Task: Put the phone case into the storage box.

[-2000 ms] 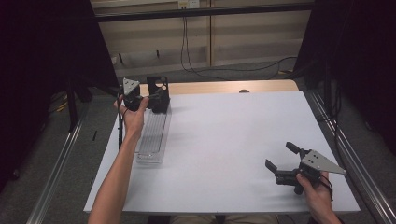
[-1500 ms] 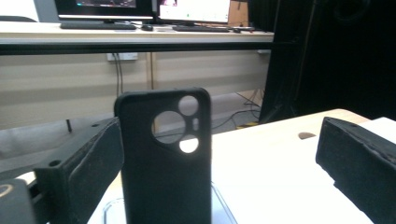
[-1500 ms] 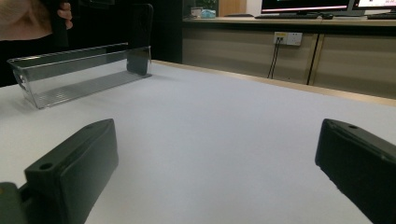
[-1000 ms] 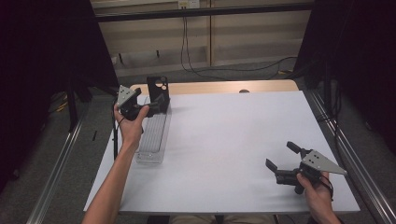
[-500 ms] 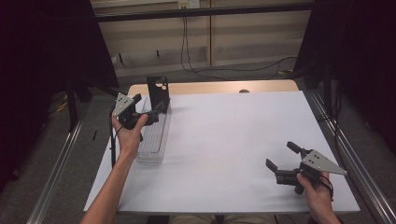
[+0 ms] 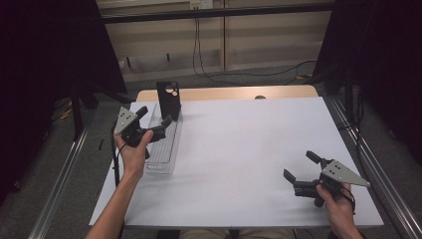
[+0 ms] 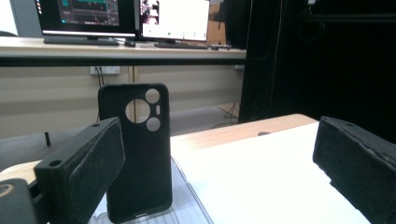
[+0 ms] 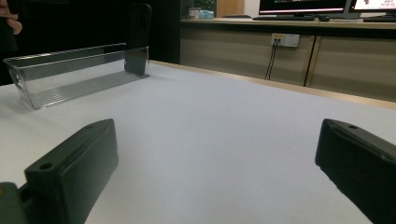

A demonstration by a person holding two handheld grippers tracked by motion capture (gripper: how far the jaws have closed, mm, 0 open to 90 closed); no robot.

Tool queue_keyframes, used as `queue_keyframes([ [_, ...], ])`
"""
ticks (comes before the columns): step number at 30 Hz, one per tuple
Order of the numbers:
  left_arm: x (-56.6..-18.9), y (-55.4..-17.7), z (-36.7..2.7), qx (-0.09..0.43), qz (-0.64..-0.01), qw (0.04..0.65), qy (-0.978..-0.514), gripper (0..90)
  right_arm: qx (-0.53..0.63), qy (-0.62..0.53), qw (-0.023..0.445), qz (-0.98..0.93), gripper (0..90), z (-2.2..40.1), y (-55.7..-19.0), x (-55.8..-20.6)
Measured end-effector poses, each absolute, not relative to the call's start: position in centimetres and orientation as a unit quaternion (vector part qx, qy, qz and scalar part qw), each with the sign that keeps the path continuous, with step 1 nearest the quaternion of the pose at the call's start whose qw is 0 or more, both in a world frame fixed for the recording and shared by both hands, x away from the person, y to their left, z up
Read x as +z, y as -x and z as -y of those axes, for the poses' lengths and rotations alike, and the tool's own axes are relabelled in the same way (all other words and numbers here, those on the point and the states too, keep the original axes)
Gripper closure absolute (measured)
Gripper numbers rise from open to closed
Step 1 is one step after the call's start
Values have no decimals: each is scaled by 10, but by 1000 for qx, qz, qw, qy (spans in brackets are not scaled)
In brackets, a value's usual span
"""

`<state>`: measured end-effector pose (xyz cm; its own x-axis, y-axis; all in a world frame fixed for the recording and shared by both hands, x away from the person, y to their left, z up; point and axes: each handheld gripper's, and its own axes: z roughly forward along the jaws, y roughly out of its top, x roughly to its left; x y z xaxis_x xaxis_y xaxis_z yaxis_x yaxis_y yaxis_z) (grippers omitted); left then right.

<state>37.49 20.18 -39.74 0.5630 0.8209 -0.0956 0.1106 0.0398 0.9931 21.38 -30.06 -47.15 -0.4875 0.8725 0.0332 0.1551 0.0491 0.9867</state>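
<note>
Phone case [image 7: 135, 154] upright beyond spread left fingers [image 7: 84, 172], untouched.

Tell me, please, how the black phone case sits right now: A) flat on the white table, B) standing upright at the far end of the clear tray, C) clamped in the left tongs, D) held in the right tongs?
B: the phone case stands upright at the far end of the clear tray, while the left tongs are open and apart from it.

The left gripper [image 6: 154, 115] has drawn back from the black phone case [image 6: 168, 99], which it was right against two seconds ago. It has come toward the person along the clear tray [image 6: 164, 147], jaws apart, leaving the case standing upright at the tray's far end.
</note>
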Motion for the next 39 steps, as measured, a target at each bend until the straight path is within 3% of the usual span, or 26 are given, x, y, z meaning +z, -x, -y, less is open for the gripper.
queue_keyframes([
  [39, -428, -302, -234, 292, -363, 606, -645, 21, 563, -396, 323, -650, 0, 301, -213, -471],
])
